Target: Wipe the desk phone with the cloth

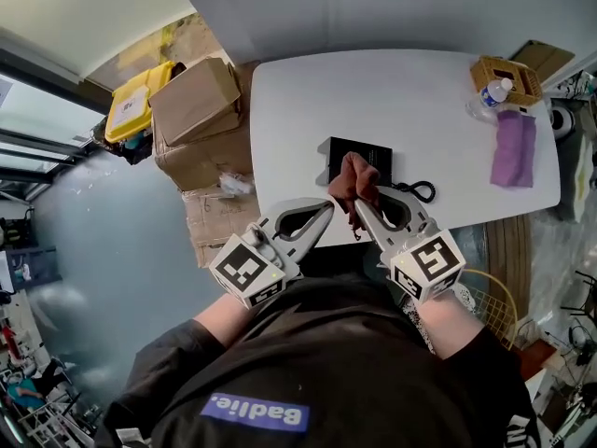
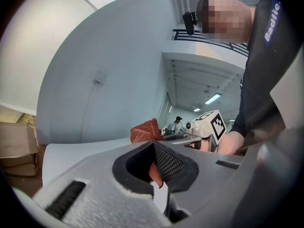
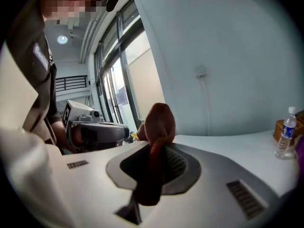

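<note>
Head view: left gripper [image 1: 329,207] and right gripper [image 1: 358,204] both clamp the cloth [image 1: 356,177] above the phone [image 1: 338,147]; wiping looks barely begun.

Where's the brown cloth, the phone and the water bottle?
cloth [image 1: 353,177], head view, on its bunched-up middle.
desk phone [image 1: 339,149], head view, on the bare left part of its black top.
water bottle [image 1: 487,101], head view, on its clear body below the cap.
</note>
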Action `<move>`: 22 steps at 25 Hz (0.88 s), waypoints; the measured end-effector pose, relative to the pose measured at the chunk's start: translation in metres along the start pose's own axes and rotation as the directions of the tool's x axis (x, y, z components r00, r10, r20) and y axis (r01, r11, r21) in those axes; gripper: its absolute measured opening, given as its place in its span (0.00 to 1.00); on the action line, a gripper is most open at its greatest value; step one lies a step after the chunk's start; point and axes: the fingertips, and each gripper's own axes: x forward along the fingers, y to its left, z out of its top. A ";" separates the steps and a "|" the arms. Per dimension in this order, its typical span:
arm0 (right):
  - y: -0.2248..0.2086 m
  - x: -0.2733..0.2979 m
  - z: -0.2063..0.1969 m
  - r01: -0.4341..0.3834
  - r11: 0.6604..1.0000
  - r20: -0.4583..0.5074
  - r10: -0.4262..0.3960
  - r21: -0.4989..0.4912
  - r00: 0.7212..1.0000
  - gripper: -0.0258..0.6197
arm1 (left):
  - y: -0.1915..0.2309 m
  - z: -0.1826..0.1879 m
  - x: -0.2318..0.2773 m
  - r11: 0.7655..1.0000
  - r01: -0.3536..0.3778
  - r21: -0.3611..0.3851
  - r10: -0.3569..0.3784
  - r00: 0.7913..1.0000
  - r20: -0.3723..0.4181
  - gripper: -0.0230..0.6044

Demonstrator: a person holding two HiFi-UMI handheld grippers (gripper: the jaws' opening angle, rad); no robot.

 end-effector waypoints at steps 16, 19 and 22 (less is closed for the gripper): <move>-0.071 0.064 -0.041 -0.014 1.000 -0.065 0.014 0.006 0.998 0.15 | 0.039 -0.002 0.023 0.994 -0.108 -0.016 0.108 0.994 -0.005 0.05; -0.082 0.079 -0.050 -0.009 1.000 -0.082 0.010 0.005 0.997 0.15 | 0.043 -0.004 0.024 0.993 -0.119 -0.017 0.119 0.993 -0.011 0.05; -0.090 0.095 -0.061 -0.003 1.000 -0.117 0.002 -0.006 0.993 0.15 | 0.046 -0.005 0.024 0.992 -0.126 -0.020 0.126 0.992 -0.021 0.05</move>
